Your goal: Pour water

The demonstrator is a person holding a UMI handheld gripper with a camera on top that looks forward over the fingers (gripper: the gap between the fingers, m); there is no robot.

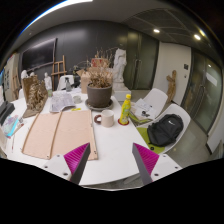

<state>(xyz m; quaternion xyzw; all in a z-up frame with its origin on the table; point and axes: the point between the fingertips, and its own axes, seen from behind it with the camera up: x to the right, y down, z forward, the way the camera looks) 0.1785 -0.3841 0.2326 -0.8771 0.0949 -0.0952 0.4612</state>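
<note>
My gripper (112, 160) is open and empty, its two magenta-padded fingers (77, 158) spread wide above the near edge of a white table (115, 140). A white mug (108, 119) stands on the table beyond the fingers. A yellow bottle (126, 108) stands just right of the mug. Both are well ahead of the fingertips, with nothing between the fingers.
Two tan mats (58, 132) lie on the table to the left. A potted dry plant (99, 92) stands behind the mug. A chair with a black bag (164, 131) is at the right. Clutter and a small plant (37, 95) sit at the far left.
</note>
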